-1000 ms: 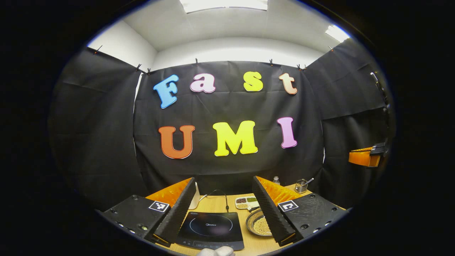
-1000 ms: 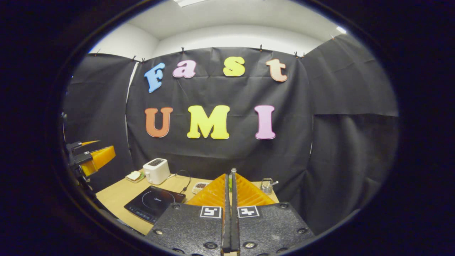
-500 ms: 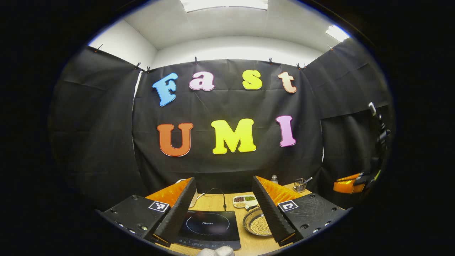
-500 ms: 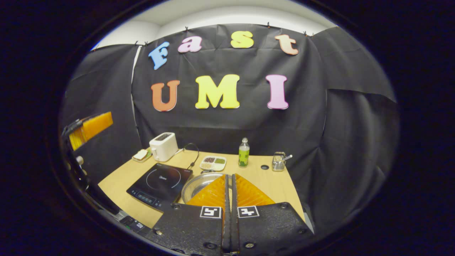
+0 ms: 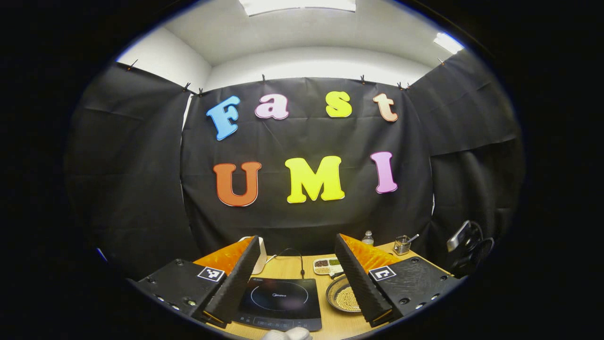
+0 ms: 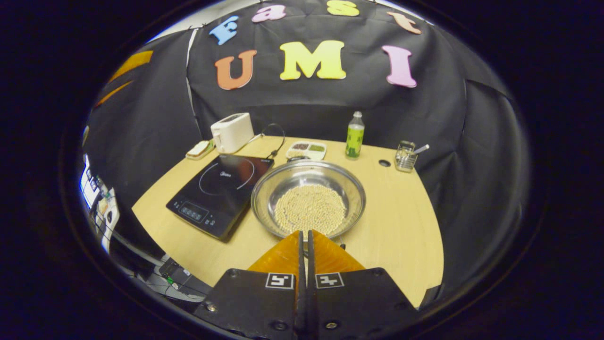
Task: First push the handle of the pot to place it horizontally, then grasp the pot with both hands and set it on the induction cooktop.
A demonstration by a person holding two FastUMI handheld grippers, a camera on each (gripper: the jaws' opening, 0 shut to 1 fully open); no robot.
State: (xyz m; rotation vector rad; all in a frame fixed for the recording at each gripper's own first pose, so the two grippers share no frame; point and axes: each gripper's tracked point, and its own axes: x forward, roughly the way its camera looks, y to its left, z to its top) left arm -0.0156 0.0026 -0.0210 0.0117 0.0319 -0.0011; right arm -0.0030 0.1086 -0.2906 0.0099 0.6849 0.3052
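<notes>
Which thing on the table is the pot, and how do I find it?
Start at the wooden table and find the flat black induction cooktop on it. The pot sits right beside the cooktop, in front of the green bottle. It is the only wide, shiny metal bowl shape there, with a heap of small pale beans inside.

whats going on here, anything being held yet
Nothing is held yet. The right gripper, shut and empty, points down at the near rim of the pot, which holds pale beans and sits just right of the induction cooktop. The left gripper is open, its view facing the cooktop.
</notes>
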